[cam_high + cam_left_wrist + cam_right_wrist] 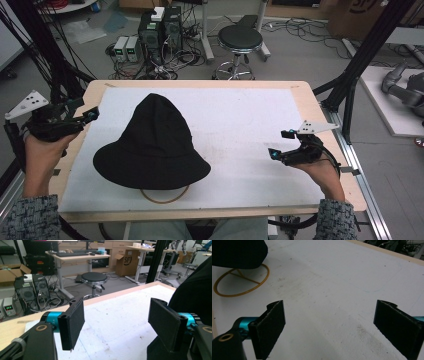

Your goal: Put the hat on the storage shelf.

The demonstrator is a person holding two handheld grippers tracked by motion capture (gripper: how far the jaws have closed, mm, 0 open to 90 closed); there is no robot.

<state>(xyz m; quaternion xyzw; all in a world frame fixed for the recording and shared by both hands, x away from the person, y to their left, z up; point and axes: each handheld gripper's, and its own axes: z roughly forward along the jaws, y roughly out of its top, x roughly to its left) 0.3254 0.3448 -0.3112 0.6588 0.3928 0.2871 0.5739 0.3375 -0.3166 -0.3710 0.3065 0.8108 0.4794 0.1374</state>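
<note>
Your left hand-held gripper [92, 116] sits at the table's [300, 92] left edge w/ its jaws spread wide, nothing between them; its two flat black pads [75, 320] look matte and faintly grainy, rectangular, mounted on teal cylindrical stubs. No earlier shot here, so just the state: released. Your right hand-held gripper [281, 145] is over the right side of the white mat [240, 120], also released, jaws well apart w/ bare mat between; same kind of dark textured pads [272, 327], edges a bit rough. Each gripper carries one grey three-cornered plate, so 2 plates in all. The black hat [152, 145] is in the left-centre of the mat, between your two grippers, nearer the left one but not touching either. It's soft fabric, rounded dome crown, wide floppy brim, 1 hat. It rests on a thin yellow-brown wire stand: one ring [242, 282] flat on the mat w/ slim struts rising under the brim. Mat is white, felt-like, w/ scuffs and dirt specks; table is light wood, rounded corners. Behind the table: 1 round black stool [240, 37] on a chrome base.
</note>
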